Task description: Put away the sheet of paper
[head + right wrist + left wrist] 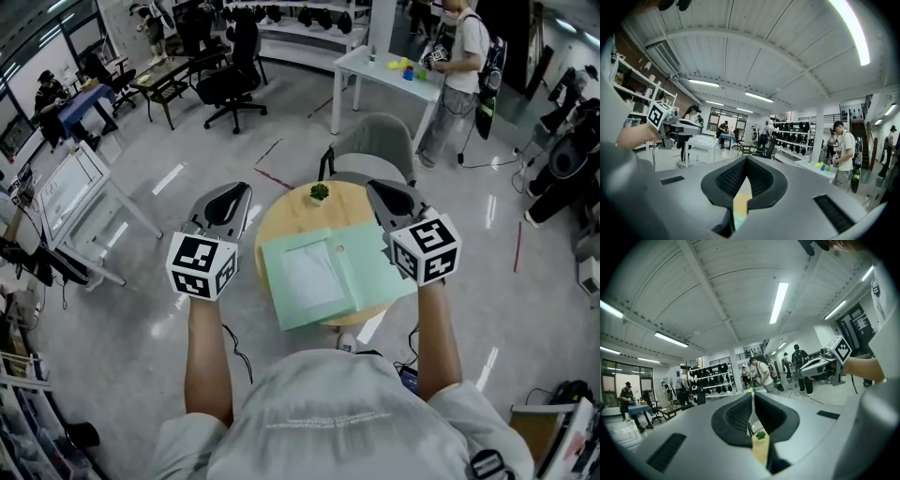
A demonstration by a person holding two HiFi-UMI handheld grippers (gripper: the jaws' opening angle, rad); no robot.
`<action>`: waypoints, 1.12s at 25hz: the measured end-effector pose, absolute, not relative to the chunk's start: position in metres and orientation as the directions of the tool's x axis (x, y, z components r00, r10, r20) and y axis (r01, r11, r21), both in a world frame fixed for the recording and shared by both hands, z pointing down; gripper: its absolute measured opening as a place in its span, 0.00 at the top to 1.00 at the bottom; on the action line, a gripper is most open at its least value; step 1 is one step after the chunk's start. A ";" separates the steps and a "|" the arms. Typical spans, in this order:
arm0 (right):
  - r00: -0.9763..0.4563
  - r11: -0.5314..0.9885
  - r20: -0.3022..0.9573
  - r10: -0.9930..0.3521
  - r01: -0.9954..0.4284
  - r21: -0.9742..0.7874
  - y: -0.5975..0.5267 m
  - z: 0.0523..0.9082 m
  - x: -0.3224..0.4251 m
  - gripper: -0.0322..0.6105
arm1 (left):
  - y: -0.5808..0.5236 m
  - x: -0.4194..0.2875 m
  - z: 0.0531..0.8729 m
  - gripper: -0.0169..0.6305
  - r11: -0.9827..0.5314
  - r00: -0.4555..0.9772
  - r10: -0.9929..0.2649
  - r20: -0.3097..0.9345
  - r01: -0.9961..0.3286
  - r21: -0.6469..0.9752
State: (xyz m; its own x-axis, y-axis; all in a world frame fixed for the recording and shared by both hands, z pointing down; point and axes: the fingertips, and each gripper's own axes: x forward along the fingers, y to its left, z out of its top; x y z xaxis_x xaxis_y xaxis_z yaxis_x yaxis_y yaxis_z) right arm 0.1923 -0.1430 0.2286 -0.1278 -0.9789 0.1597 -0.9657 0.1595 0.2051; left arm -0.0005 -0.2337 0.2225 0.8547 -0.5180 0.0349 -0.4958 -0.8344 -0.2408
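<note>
A white sheet of paper [309, 274] lies on the left half of an open pale green folder [373, 274], which rests on a small round wooden table [287, 216]. My left gripper [240, 191] hovers off the table's left edge, its jaws closed together with nothing between them [753, 395]. Over the table's right side, above the folder's right flap, my right gripper [375, 187] is shut and empty too [746, 159]. Through both jaw gaps only the table top shows below.
A tiny potted plant [320, 193] stands at the table's far edge. A grey chair [375, 145] sits just behind the table. Further off are a white table [380, 67] with a person [459, 80] standing at it, a black office chair [230, 86] and a white desk [75, 192] at left.
</note>
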 end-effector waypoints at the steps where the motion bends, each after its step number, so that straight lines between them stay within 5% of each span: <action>1: -0.131 0.163 0.161 -0.978 -0.964 0.211 -0.139 0.228 0.191 0.90 | -0.228 0.002 0.221 0.92 -0.838 0.859 -0.512 0.035 -0.489 -0.242; 28: -0.239 0.282 0.200 -0.950 -0.932 0.228 -0.109 0.240 0.152 0.91 | -0.167 -0.005 0.229 0.92 -0.824 0.849 -0.524 0.071 -0.484 -0.294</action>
State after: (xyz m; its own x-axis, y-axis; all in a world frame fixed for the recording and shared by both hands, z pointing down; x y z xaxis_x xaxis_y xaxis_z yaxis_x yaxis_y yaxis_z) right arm 0.1520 -0.1092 0.2401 -0.2389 -0.9502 0.2002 -0.9317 0.2824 0.2283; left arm -0.0048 -0.1670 0.2288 0.8490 -0.5236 0.0712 -0.4838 -0.8244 -0.2937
